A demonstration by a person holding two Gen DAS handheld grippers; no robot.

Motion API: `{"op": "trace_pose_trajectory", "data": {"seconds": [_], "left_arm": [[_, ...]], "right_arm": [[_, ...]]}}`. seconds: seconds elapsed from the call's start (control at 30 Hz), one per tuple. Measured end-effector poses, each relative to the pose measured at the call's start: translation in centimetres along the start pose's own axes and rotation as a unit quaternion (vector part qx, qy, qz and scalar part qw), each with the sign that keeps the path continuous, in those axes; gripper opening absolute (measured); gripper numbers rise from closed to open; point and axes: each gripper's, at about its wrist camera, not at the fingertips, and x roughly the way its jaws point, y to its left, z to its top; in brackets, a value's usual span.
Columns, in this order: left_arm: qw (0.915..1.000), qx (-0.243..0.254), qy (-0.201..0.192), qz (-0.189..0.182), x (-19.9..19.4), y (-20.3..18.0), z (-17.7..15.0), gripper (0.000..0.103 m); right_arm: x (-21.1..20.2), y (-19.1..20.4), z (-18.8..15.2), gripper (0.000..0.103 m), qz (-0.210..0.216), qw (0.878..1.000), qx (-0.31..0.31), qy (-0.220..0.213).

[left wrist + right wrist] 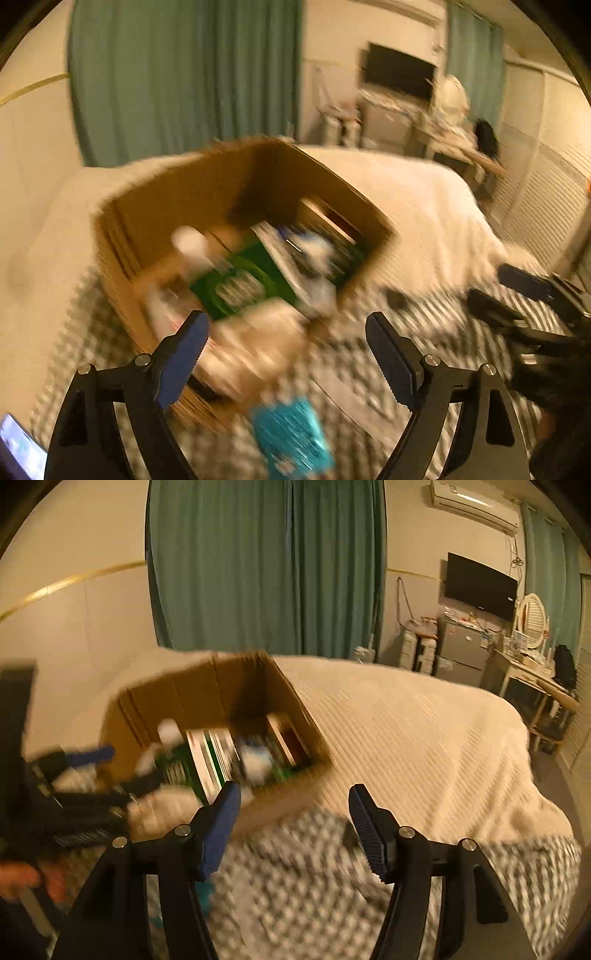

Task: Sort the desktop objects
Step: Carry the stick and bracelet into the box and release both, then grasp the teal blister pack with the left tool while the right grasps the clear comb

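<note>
An open cardboard box [155,206] stands on a checkered cloth and holds books, a green packet [236,284] and a white bottle [192,240]. My left gripper [288,332] is open, its jaws wide apart, just in front of the box. A blurred pale object [255,347] lies between its fingers at the box's near edge; contact is unclear. A teal packet [291,439] lies below on the cloth. My right gripper [293,805] is open and empty, right of the box [236,690]. The left gripper [88,771] shows at the left of the right wrist view.
The checkered cloth [295,886] lies over a white bedspread [424,746]. Green curtains [266,565] hang behind. A TV [480,587], a cabinet and a dressing table with mirror stand at the far right. A phone screen [18,450] shows at the bottom left.
</note>
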Motion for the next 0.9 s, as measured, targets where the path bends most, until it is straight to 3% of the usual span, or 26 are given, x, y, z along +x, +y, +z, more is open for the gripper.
{"op": "trace_pose_trajectory", "data": {"seconds": [0.17,0.3,0.37,0.43,0.67,0.9], "left_arm": [[0.9972,0.052,0.052,-0.013,1.5,-5.7,-5.4,0.089],[0.9912,0.051,0.117,0.034,6.5,-6.1,-9.5,0.089],[0.9851,0.055,0.145,0.075,8.7,-5.3,-11.1,0.089],[0.9809,0.040,0.169,0.087,10.2,-4.5,-12.1,0.089],[0.9800,-0.032,0.181,0.076,11.5,-1.7,-12.4,0.090],[0.9787,-0.040,0.188,0.071,11.4,-0.9,-12.4,0.090]], "right_arm": [[-1.2,-3.8,-6.6,0.060,-0.016,0.998,0.026,0.046],[-1.1,-4.6,-9.9,0.060,-0.024,0.997,0.021,0.071],[-0.6,-4.3,-11.3,0.060,-0.017,0.997,0.017,0.079],[0.2,-3.7,-12.2,0.060,-0.006,0.996,0.010,0.087],[1.6,-2.2,-13.5,0.060,0.009,0.994,-0.018,0.105],[1.9,-0.7,-13.6,0.060,0.018,0.992,-0.043,0.114]]}}
